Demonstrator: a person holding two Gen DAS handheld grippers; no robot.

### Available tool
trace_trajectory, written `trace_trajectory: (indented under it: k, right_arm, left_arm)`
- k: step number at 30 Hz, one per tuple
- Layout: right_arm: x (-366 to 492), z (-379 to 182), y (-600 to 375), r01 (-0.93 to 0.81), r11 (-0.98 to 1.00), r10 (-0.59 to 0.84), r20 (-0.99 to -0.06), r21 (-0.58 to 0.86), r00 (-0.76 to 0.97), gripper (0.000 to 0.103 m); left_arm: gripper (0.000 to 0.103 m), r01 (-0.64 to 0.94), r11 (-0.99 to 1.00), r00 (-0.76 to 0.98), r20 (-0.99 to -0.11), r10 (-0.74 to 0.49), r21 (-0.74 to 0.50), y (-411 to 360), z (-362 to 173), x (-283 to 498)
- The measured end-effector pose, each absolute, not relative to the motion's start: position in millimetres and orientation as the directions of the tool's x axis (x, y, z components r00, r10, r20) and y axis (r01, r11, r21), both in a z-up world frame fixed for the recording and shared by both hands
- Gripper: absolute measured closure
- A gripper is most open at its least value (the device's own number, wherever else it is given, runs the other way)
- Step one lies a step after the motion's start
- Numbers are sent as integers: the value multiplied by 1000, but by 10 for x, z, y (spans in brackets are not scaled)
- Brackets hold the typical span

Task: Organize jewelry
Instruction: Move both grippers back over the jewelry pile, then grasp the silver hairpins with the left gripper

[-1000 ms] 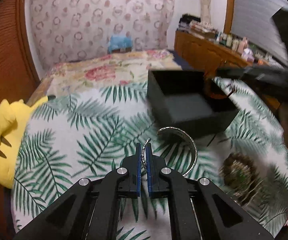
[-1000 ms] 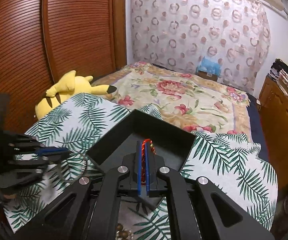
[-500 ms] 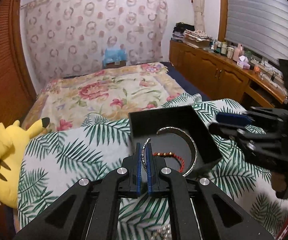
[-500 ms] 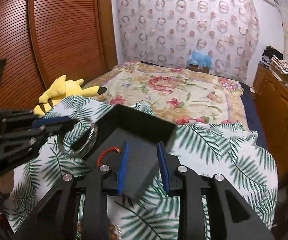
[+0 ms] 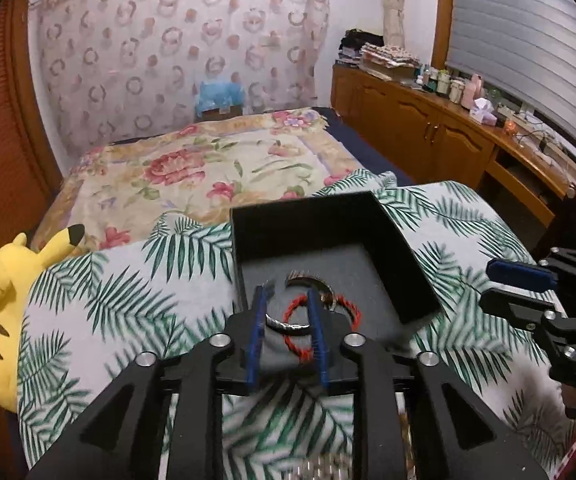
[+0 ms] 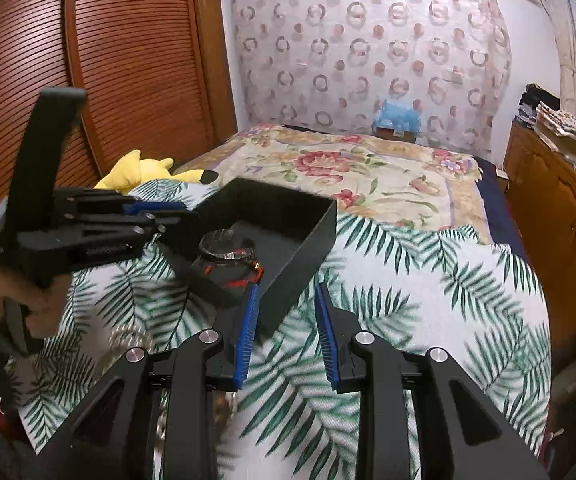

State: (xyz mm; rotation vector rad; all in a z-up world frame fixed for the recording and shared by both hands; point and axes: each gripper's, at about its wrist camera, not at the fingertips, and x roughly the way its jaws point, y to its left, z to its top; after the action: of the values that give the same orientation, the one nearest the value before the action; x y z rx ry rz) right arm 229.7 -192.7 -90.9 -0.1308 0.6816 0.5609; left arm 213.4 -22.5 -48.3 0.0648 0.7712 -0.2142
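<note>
Left gripper point(image 5: 288, 312), jaws just opening, drops the silver bangle point(image 5: 288, 326) onto the red bracelet point(image 5: 319, 320) in the black box point(image 5: 307, 220); right gripper point(image 6: 284, 332) gapes empty: 2 pieces stowed

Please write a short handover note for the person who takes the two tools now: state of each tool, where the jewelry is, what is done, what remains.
Left tool: jaws have just been opening; the silver metal bangle lies between them, released, inside the black square box.
Right tool: open, holding nothing, beside the box on the palm-leaf cloth.
Red braided cord bracelet: in the box, under the bangle.
Done: both pieces are in the box.
Left: more jewelry, blurred, lies on the cloth near the tools; it probably goes in next.
</note>
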Motion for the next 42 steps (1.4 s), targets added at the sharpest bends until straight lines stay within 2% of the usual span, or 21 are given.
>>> trace_trajectory:
  k: [8, 16, 25, 38, 41, 42]
  right_arm:
    - [1738, -1089, -1958, -540, 838, 467, -618, 80, 633, 72]
    - [1286, -1275, -1993, -519, 849, 459, -627, 99, 630, 72]
    - [1157, -1447, -1979, -510, 852, 451, -656, 115, 605, 72]
    - [1127, -1485, -1930, -520, 845, 463, -661, 126, 591, 72]
    - [1130, -1476, -1931, -520, 844, 465, -659, 129, 591, 72]
    - [1129, -1475, -1931, -520, 844, 464, -659, 128, 592, 72]
  left_arm:
    - [70, 235, 971, 708, -676, -205, -49, -80, -496, 1478]
    - [69, 260, 956, 664, -692, -282, -139, -106, -723, 1036]
    - [69, 261, 952, 620, -728, -295, -163, -291, -995, 872]
    - [69, 260, 948, 619, -722, -308, -182, -363, -1069, 896]
    - [75, 256, 953, 630, -720, -291, -161, -402, -1080, 887]
    - [87, 255, 954, 636, -716, -288, -157, -409, -1078, 879]
